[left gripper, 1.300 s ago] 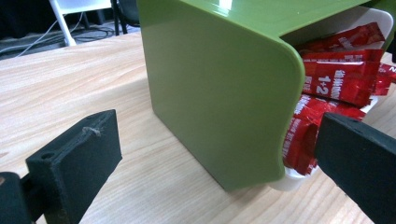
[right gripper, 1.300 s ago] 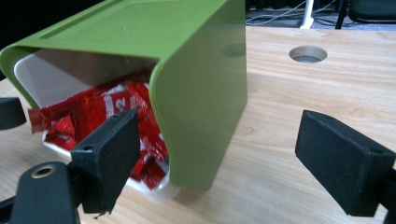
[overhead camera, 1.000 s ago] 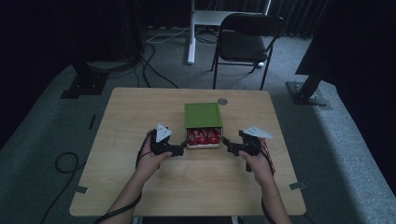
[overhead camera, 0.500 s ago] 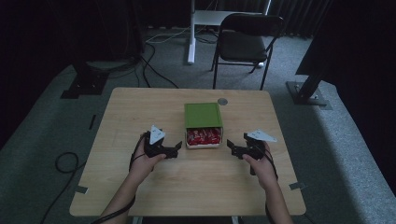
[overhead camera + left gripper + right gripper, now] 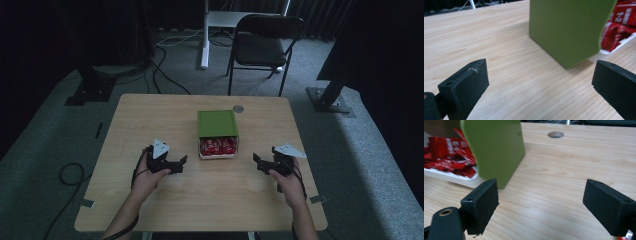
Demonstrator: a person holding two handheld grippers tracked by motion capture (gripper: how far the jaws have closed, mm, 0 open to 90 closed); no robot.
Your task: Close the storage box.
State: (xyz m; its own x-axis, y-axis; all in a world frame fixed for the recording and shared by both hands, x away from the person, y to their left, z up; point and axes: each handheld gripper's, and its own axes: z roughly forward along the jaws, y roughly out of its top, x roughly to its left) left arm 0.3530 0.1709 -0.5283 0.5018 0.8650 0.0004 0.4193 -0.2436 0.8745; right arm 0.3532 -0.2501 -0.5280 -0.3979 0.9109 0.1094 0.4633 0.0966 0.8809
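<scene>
A green box (image 5: 216, 124) stands mid-table, its white drawer (image 5: 218, 155) pulled out toward me and filled with red packets (image 5: 217, 145). My left gripper (image 5: 182, 162) rests on the table to the box's left, jaws open and empty. In the left gripper view the green box wall (image 5: 567, 27) and red packets (image 5: 621, 20) lie ahead, between the spread fingers (image 5: 465, 86). My right gripper (image 5: 256, 162) sits right of the drawer, open and empty. Its own view shows the green box (image 5: 494, 147), the packets (image 5: 447, 152) and the white drawer (image 5: 454, 178).
The wooden table (image 5: 150, 115) has a round cable hole (image 5: 238, 108) behind the box, also visible in the right gripper view as a hole (image 5: 555, 134). A black folding chair (image 5: 265, 47) and stand bases sit on the carpet beyond. Cables lie on the floor at left.
Both grippers have drawn back from the box toward me and outward, the left going left, the right going right. The box and its open drawer have stayed put.
</scene>
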